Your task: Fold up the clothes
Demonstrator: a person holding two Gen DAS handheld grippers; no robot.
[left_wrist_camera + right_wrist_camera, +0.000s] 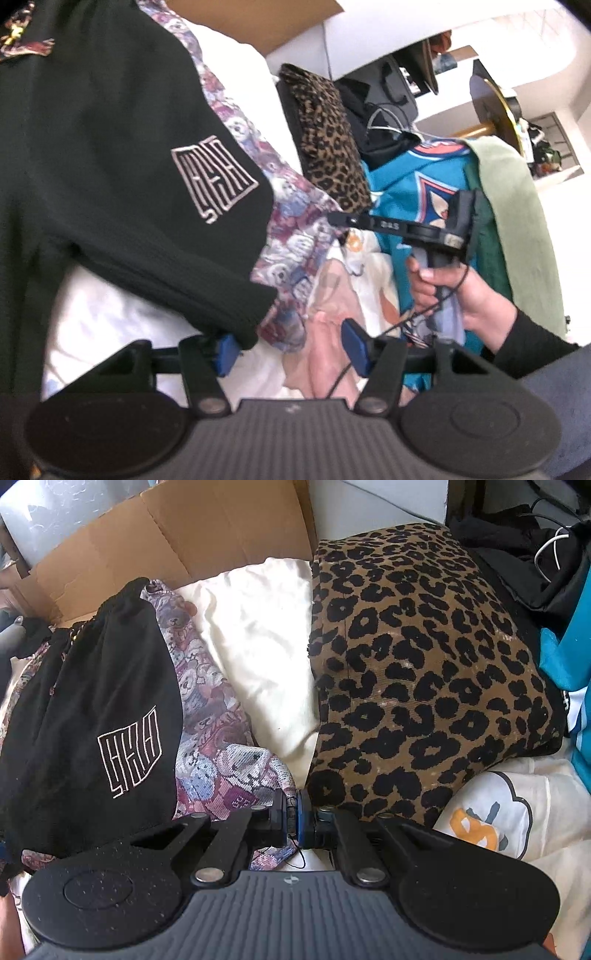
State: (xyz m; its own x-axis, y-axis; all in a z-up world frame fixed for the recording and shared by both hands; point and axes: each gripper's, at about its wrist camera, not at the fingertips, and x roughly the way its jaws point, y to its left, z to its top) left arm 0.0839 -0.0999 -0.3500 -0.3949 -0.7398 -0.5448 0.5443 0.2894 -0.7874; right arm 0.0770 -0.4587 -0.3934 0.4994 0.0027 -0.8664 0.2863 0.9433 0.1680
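left claw (291, 345) stands spread, its left pad just touching the ribbed cuff of the black sweater (122, 155) without pinching it; right claw (292, 818) is pressed together, and a corner of the teddy-bear patterned garment (218, 760) appears to be caught between its pads, with a thin thread hanging below. just beyond both claws the black sweater, marked with a pale outlined logo (129, 751), is draped over the teddy-bear garment, and both lie on a white pillow (258, 635) on a bed rather than on a table. further right sits a leopard-print cushion (424, 672), with a teal jersey (417, 184) and a pale green cloth (517, 206) behind; a cardboard box (166, 535) stands at the back. judged from here, the risk is that only one layer is gripped: pulling the patterned corner could drag the sweater lying on top askew, or the cuff could slide off the open left pad, so the fold would come out bunched on the soft, uneven bedding.
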